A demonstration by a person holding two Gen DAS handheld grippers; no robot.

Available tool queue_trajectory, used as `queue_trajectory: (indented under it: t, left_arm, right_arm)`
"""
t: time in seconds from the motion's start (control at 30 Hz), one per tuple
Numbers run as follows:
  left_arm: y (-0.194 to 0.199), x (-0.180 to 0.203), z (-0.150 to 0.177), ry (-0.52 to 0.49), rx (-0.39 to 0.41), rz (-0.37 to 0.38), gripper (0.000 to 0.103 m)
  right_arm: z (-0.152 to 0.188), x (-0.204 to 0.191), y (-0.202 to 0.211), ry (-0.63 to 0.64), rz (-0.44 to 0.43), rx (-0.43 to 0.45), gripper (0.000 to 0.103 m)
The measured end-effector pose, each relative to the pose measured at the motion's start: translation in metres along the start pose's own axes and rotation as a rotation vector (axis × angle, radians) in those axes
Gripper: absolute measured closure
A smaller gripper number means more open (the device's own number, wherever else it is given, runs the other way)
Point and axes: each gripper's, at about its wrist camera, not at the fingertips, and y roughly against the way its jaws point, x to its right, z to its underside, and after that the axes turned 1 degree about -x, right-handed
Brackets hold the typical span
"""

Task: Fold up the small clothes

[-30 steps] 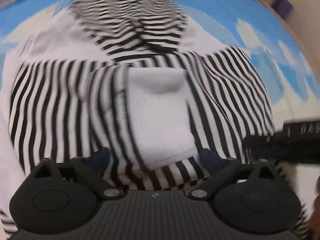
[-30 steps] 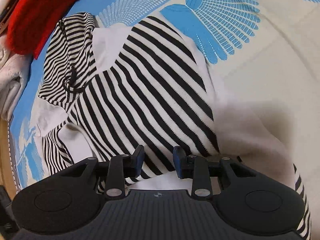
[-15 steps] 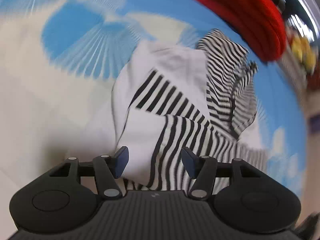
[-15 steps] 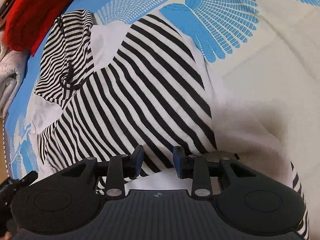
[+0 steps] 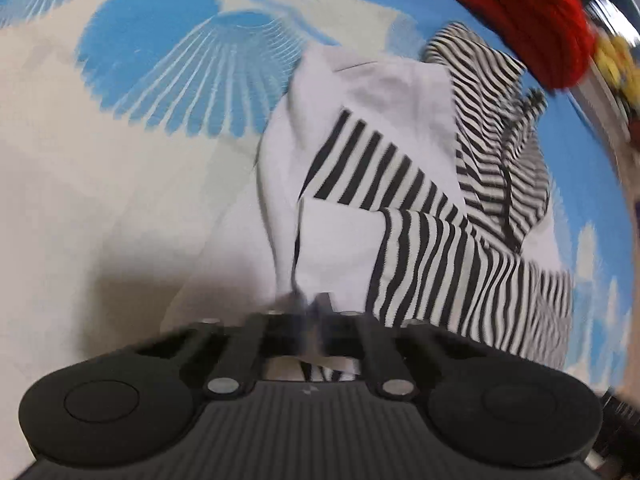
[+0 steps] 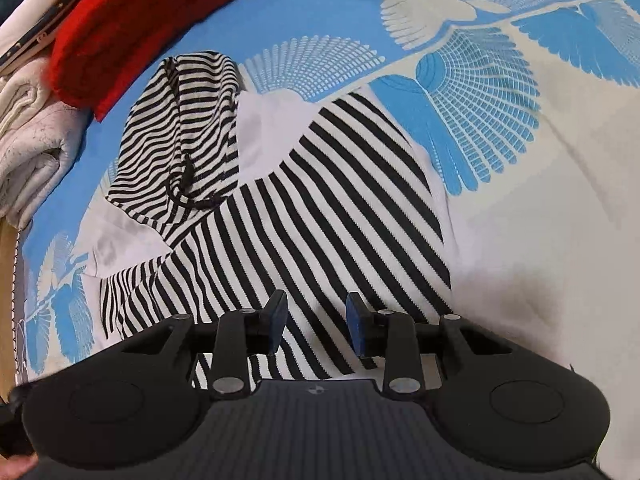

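Striped black-and-white hooded top (image 6: 320, 208) lies flat on the blue-and-cream sheet (image 6: 540, 184), directly ahead of both tongs. Left gripper (image 5: 310, 308) is clenched on the top's white edge. Right gripper (image 6: 316, 320) stands part-open above the stripes, grasping nothing.

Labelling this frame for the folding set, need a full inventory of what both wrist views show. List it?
striped hoodie: 1, black and white stripes with plain white panels, spread on the bedsheet, hood toward the red garment
bedsheet: 1, blue and cream feather print, under everything
red garment: 1, red knit, past the hood
white cloth: 1, off-white, folded, beside the red garment
yellow item: 1, yellow, at the left view's far edge, too blurred to identify
left gripper: 1, black, just closed on a white edge of the hoodie
right gripper: 1, black with blue pads, jaws apart over the stripes
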Motion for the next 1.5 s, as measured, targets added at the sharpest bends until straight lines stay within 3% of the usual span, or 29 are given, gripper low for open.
queue_trajectory:
  t: [0.07, 0.17, 0.33, 0.43, 0.5, 0.6, 0.73, 0.87, 1.03, 1.13, 1.23, 1.33, 1.5]
  left_arm:
    - [0.015, 0.003, -0.001, -0.061, 0.062, -0.018, 0.099]
    - [0.039, -0.001, 0.000, -0.053, 0.098, -0.003, 0.099]
    - [0.044, -0.005, 0.003, -0.038, 0.054, -0.047, 0.098]
    - [0.051, 0.007, 0.001, -0.129, 0.138, -0.103, 0.097]
    - [0.054, 0.015, 0.002, -0.166, 0.156, -0.057, 0.097]
    - [0.041, 0.020, 0.006, -0.189, 0.100, -0.007, 0.096]
    - [-0.004, 0.014, 0.014, -0.203, -0.045, -0.060, 0.090]
    - [0.004, 0.019, 0.013, -0.223, -0.001, -0.073, 0.089]
    - [0.025, 0.043, 0.013, -0.304, 0.118, -0.081, 0.076]
    - [0.008, 0.042, 0.017, -0.295, 0.076, -0.092, 0.075]
    - [-0.007, 0.030, 0.017, -0.242, 0.008, -0.093, 0.075]
    - [0.009, 0.034, 0.013, -0.243, 0.048, -0.086, 0.075]
    - [0.035, 0.054, 0.007, -0.322, 0.197, -0.131, 0.075]
  right_arm:
    - [0.001, 0.002, -0.004, -0.009, 0.009, -0.010, 0.069]
    - [0.004, 0.008, -0.010, -0.040, 0.015, -0.031, 0.069]
    - [0.006, 0.019, -0.020, -0.096, 0.036, -0.064, 0.069]
    - [0.007, 0.026, -0.024, -0.121, 0.066, -0.071, 0.069]
    - [0.008, 0.028, -0.025, -0.136, 0.075, -0.076, 0.069]
    - [0.008, 0.027, -0.023, -0.129, 0.086, -0.066, 0.069]
    - [0.006, 0.028, -0.022, -0.124, 0.099, -0.055, 0.069]
    - [0.001, 0.012, -0.005, -0.026, 0.121, 0.040, 0.069]
    - [-0.006, -0.014, 0.019, 0.172, 0.129, 0.180, 0.064]
    - [-0.007, -0.018, 0.022, 0.235, 0.135, 0.200, 0.062]
    - [-0.007, -0.010, 0.015, 0.215, 0.126, 0.143, 0.062]
    - [-0.007, -0.004, 0.010, 0.175, 0.126, 0.104, 0.062]
    - [-0.008, -0.005, 0.022, 0.198, 0.118, 0.142, 0.062]
